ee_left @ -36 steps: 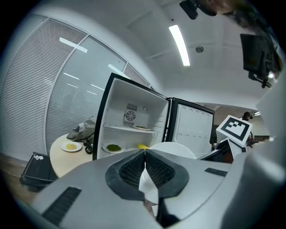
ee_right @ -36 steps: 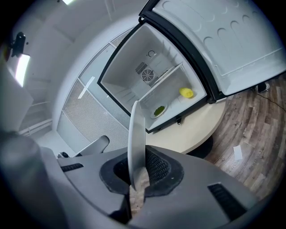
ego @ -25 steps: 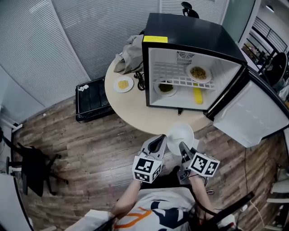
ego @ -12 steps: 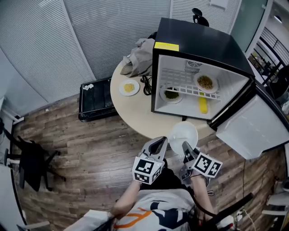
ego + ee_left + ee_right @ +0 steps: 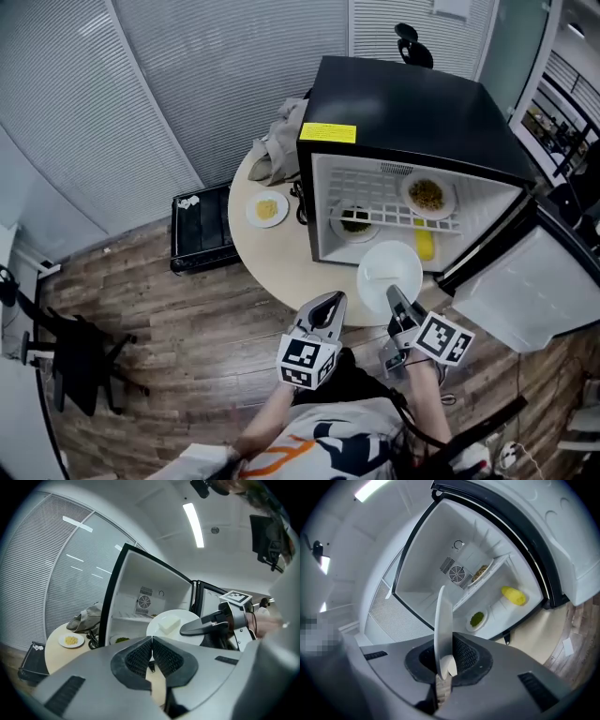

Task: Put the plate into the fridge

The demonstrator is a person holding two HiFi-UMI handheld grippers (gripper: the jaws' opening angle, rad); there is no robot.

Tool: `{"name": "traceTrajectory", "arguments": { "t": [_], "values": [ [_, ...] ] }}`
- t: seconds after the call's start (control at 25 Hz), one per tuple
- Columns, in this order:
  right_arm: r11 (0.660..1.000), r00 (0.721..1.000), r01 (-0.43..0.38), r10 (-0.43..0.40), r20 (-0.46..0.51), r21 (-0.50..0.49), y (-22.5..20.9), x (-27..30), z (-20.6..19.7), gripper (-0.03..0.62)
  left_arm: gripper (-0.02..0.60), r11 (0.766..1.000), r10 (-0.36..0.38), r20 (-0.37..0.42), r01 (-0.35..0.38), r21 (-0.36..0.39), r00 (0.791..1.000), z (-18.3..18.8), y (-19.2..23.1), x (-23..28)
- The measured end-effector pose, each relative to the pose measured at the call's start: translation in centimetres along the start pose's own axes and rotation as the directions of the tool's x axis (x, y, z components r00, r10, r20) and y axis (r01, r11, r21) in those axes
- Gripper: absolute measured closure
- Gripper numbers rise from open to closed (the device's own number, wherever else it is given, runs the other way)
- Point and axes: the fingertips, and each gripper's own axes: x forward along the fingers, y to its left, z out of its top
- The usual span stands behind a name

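Head view shows the right gripper (image 5: 400,302) clamped on the near rim of the white plate (image 5: 386,272), holding it just in front of the open fridge (image 5: 412,103), over the round table (image 5: 272,258) edge. A white block (image 5: 169,624) lies on the plate. The left gripper (image 5: 328,307) hangs beside it, jaws pressed together with nothing between them

fridge door (image 5: 525,295): cut off, right edge | block (image 5: 168,623) on plate (image 5: 398,286): unidentifiable
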Motion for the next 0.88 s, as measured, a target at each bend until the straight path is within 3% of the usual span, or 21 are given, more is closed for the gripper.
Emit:
{"name": "traceTrajectory", "arguments": {
  "t": [0.32, 0.88],
  "values": [
    [0.999, 0.999, -0.034, 0.034, 0.038, 0.007, -0.2, 3.2, 5.9, 0.572, 0.569, 0.998, -0.034, 0.008, 0.034, 0.06, 0.999, 2.2, -0.1, 4.6],
    [0.993, 0.994, -0.103, 0.102, 0.027, 0.055, 0.6, 10.3, 11.2, 0.572, 0.569, 0.996, 0.063, 0.008, -0.063, 0.069, 0.998, 3.8, 3.5, 7.6]
  ]
}}
